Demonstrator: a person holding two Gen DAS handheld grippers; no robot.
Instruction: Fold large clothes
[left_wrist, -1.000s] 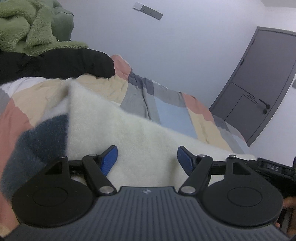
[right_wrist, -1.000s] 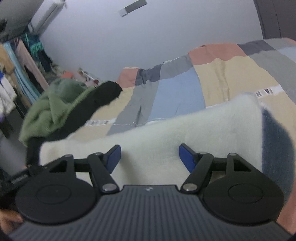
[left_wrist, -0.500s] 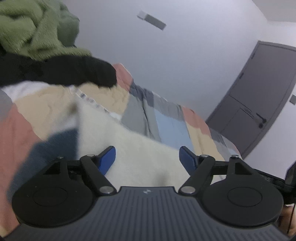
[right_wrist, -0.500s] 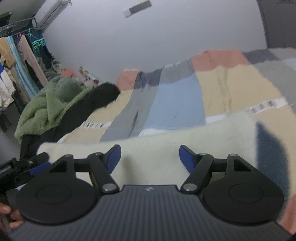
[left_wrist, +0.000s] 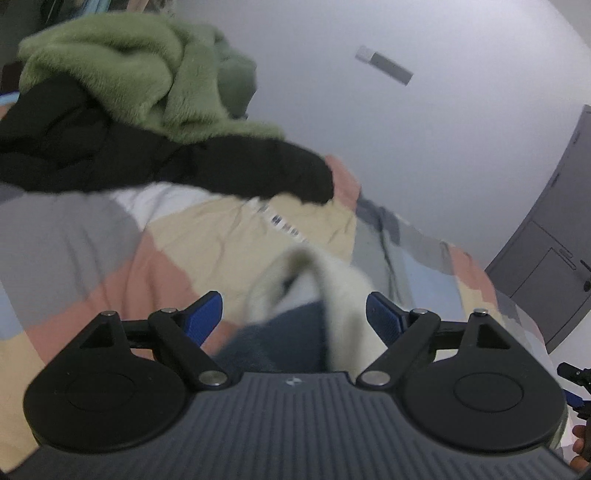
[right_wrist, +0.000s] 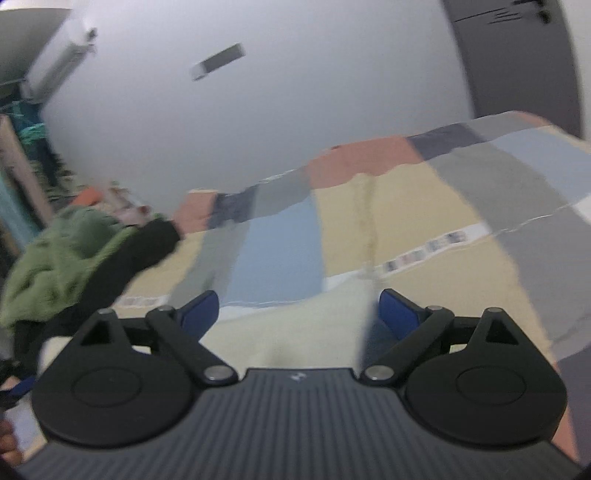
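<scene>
No writing we can read. Our left gripper and right gripper have just been opening, pads clear of the cream fleece; patchwork bedspread lies bare beyond.

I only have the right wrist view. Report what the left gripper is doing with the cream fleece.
Observer: The left gripper has just been opening. A raised, bunched fold of the cream fleece stands between its fingers, and neither one presses on it.
Operator: Tell me what shows under that fold.
Observer: A dark blue patch of fleecy fabric, low between the fingers and close to the gripper body.
</scene>
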